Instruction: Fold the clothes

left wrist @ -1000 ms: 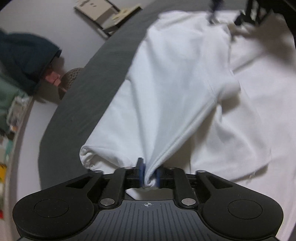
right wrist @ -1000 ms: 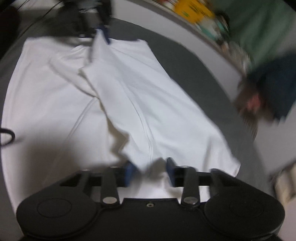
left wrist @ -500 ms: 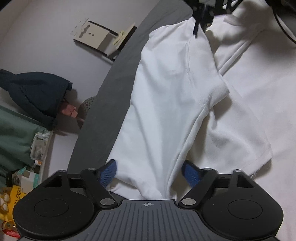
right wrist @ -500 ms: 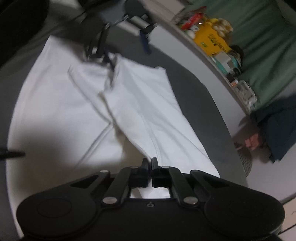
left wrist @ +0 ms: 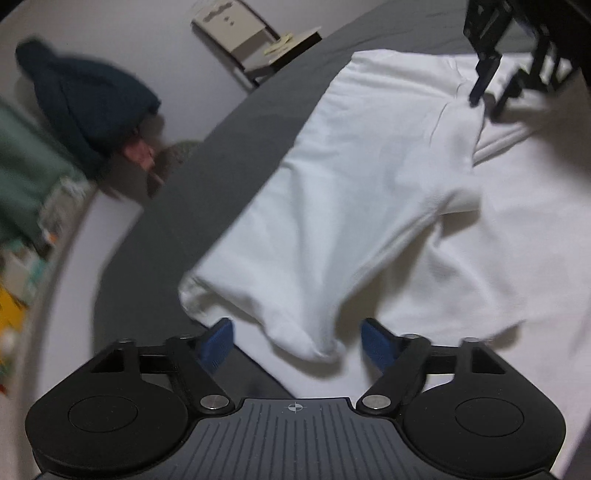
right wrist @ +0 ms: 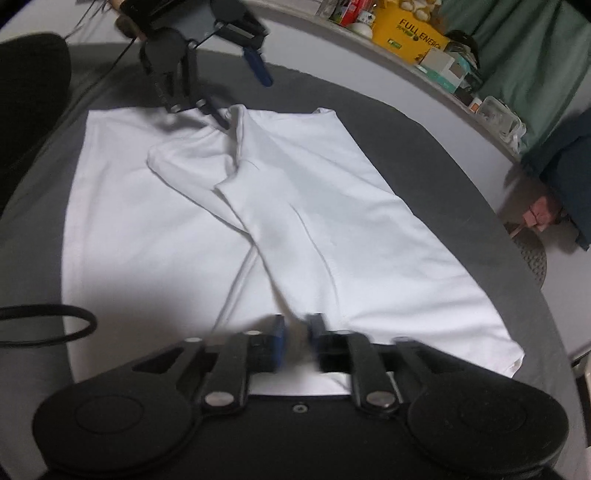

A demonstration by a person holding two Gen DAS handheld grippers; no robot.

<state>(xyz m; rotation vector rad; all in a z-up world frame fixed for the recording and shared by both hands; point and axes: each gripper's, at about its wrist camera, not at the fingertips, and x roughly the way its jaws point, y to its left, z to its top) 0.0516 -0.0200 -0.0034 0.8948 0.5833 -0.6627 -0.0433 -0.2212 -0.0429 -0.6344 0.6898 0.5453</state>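
Across the dark grey desk (right wrist: 436, 155) lies a white T-shirt (right wrist: 155, 236), spread flat, with one side panel folded over onto its middle so that a sleeve lies across the body. Toward the desk's far edge in the right wrist view, the left tongs (left wrist: 297, 341) stand wide apart, blue pads on either side of the shirt's bunched hem corner without touching it. At the opposite end of the shirt, the right tongs (right wrist: 295, 332) sit just above the cloth near the folded panel's edge, their pads parted by a narrow gap; motion blur hides whether any fabric is caught between them. Beyond the desk edge sit a yellow box (right wrist: 410, 31) and a dark blue garment (left wrist: 85, 107). A black cable (right wrist: 51, 325) loops onto the desk beside the shirt.
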